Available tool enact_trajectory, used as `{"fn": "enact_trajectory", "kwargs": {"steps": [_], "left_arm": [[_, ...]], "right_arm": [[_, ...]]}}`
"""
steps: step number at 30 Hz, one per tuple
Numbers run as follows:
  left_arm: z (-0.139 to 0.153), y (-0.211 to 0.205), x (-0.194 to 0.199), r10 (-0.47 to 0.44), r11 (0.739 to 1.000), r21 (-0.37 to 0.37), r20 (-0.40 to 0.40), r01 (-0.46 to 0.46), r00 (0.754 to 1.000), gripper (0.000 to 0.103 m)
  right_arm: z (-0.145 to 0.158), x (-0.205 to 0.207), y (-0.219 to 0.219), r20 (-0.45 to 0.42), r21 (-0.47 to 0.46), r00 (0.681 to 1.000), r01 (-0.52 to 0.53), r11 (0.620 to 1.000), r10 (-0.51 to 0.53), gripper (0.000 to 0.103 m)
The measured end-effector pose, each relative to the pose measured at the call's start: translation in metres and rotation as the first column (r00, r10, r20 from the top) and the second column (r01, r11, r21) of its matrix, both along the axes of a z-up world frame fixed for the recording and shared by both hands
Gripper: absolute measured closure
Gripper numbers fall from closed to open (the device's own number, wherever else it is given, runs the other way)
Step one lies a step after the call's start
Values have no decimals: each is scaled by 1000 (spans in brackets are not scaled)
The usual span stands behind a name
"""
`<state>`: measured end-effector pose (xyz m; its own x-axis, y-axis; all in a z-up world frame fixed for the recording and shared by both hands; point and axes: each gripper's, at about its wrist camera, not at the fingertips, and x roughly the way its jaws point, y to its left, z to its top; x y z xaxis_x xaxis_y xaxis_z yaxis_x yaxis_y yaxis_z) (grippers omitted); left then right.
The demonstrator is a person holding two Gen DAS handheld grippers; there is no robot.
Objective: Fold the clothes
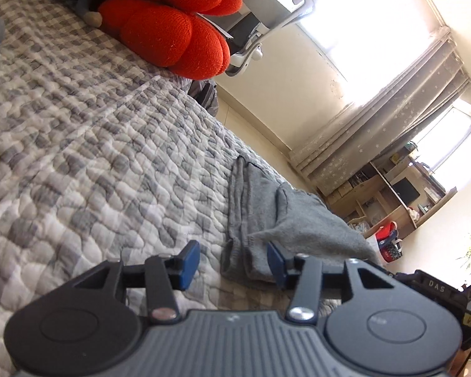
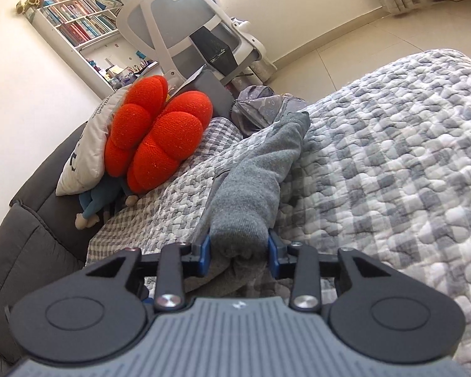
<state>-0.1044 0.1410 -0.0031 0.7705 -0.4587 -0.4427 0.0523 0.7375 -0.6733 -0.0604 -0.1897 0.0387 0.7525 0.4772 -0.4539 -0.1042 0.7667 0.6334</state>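
Observation:
A grey knit garment (image 1: 254, 220) lies on the checked quilt (image 1: 94, 157), partly folded, with one end lifted off toward the right. My left gripper (image 1: 232, 265) hovers low over the quilt and stands open. Its right blue pad (image 1: 274, 264) touches the garment's near edge, and its left pad (image 1: 190, 262) is over bare quilt. In the right wrist view the garment (image 2: 260, 169) runs away from me in a long raised ridge. My right gripper (image 2: 239, 251) is shut on its bunched near end, which fills the space between the blue pads.
A red knitted cushion (image 2: 154, 135) and a white pillow (image 2: 84, 154) lean at the head of the bed by a dark grey headboard (image 2: 31, 204). A white office chair (image 2: 185, 31) stands behind. The quilt's edge (image 2: 424, 59) drops to a tiled floor. Curtains (image 1: 392, 119) and a desk (image 1: 402, 194) are farther off.

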Motion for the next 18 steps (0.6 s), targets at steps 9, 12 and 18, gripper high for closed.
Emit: {"fn": "enact_trajectory", "kwargs": {"steps": [9, 12, 18], "left_arm": [[19, -59, -22, -202, 979, -17, -19, 201, 979, 31], [15, -76, -11, -219, 975, 20, -68, 221, 973, 28], [-3, -89, 8, -224, 974, 11, -124, 227, 967, 25]], "right_arm": [[-18, -52, -42, -12, -6, 999, 47, 999, -47, 64], [-28, -57, -48, -22, 2, 998, 60, 998, -60, 62], [-43, -55, -56, -11, 51, 998, 65, 997, -64, 60]]}}
